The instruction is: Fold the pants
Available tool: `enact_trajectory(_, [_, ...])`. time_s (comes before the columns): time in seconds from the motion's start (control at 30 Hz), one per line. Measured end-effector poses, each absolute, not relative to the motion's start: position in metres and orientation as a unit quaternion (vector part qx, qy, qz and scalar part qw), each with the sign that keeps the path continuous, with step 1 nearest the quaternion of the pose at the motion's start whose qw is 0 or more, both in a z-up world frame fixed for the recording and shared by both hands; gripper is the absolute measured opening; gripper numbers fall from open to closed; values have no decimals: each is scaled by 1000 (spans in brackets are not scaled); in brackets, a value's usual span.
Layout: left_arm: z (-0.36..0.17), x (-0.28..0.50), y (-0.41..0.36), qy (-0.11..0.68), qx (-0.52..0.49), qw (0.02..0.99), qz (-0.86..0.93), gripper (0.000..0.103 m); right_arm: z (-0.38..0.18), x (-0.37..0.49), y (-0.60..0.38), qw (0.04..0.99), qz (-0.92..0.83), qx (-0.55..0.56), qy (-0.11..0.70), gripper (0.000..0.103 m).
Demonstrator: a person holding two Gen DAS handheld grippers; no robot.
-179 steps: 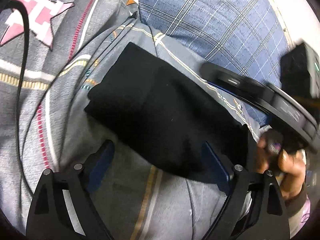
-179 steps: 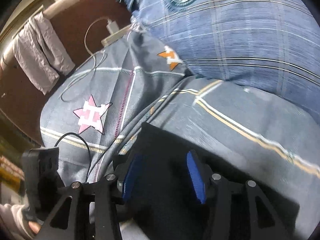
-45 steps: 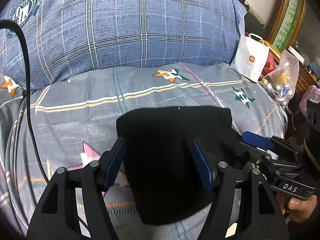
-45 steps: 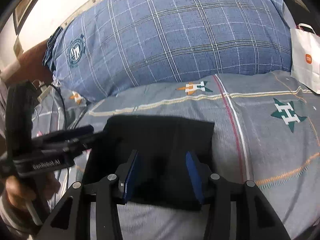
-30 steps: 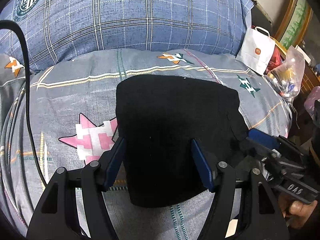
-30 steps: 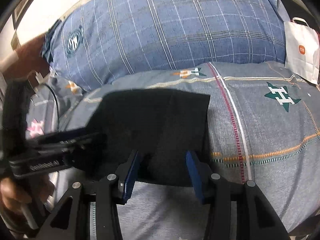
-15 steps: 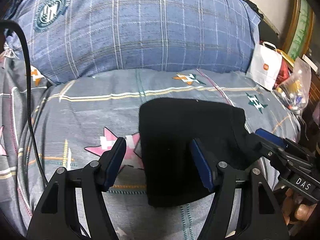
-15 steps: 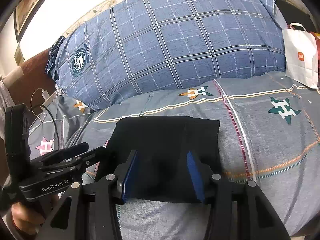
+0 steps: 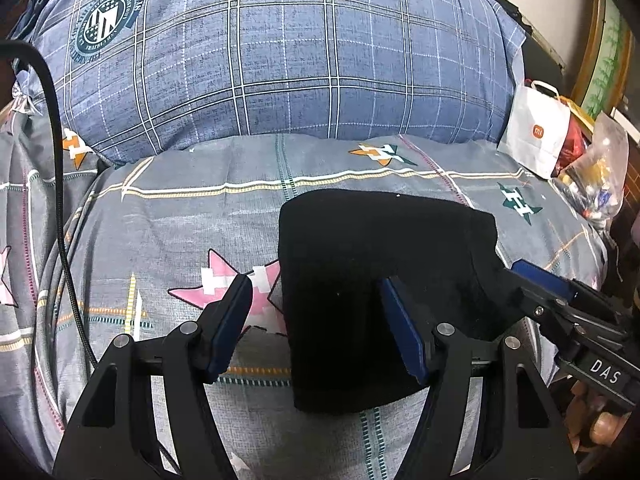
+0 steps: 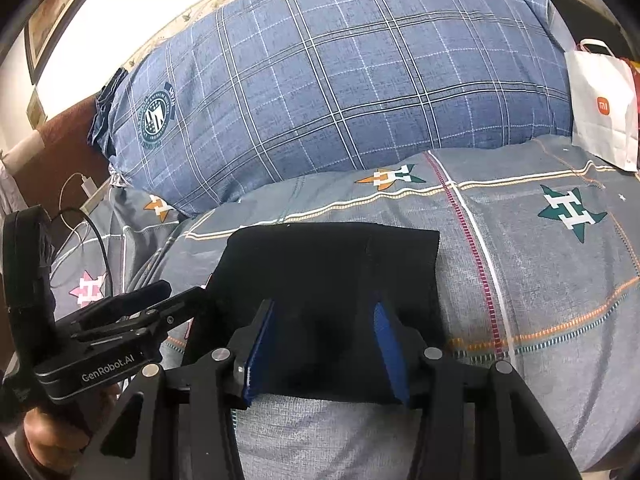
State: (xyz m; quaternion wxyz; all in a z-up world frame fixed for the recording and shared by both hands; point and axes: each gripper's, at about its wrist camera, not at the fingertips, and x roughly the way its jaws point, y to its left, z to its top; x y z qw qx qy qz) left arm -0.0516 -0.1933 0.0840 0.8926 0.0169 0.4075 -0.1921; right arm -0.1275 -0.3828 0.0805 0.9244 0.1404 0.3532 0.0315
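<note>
The black pants point(image 9: 380, 264) lie folded into a compact rectangle on the grey patterned bedspread point(image 9: 168, 216). They also show in the right wrist view point(image 10: 328, 280). My left gripper point(image 9: 316, 308) is open and empty, hovering over the left part of the pants. My right gripper point(image 10: 324, 328) is open and empty over the near edge of the pants. The right gripper also shows in the left wrist view point(image 9: 536, 284) at the pants' right side. The left gripper shows in the right wrist view point(image 10: 168, 300) at their left side.
A large blue plaid pillow point(image 9: 280, 60) lies behind the pants. A white paper bag point(image 9: 536, 140) and a clear plastic bag of items point(image 9: 596, 176) stand at the right edge of the bed. A black cable point(image 9: 56, 152) runs down the left. A white charger point(image 10: 86, 188) lies far left.
Both grippers have drawn back and to the left a little from the folded pants. The pants lie still where they were.
</note>
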Motion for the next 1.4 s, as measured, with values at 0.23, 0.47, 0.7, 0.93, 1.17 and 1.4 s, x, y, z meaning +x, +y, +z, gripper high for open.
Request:
enact_trajectory(0.23, [79,-50,-196,419,22,888,-189,67,74,-124,-382,921,32,142,361,49])
enact_trajectory(0.47, [78,-50,-201,423,38,887,-184,67,73,-124,-385,920,33,146,362,49])
enact_trajectory(0.7, [78,-52,-203,422,52,888,-173,67,73,-124,-388,920,31,150,361,49])
enact_trajectory(0.93, [81,-55,-205,400,89,902,-137,67,72,-126,-387,918,33,150,365,49])
enact_trajectory(1.17, [81,-55,-202,398,88,903,-132,67,72,-126,-386,918,34,153,364,49])
enact_trajectory(1.4, [83,-56,-204,394,104,905,-121,68,72,-125,-385,917,38,151,366,49])
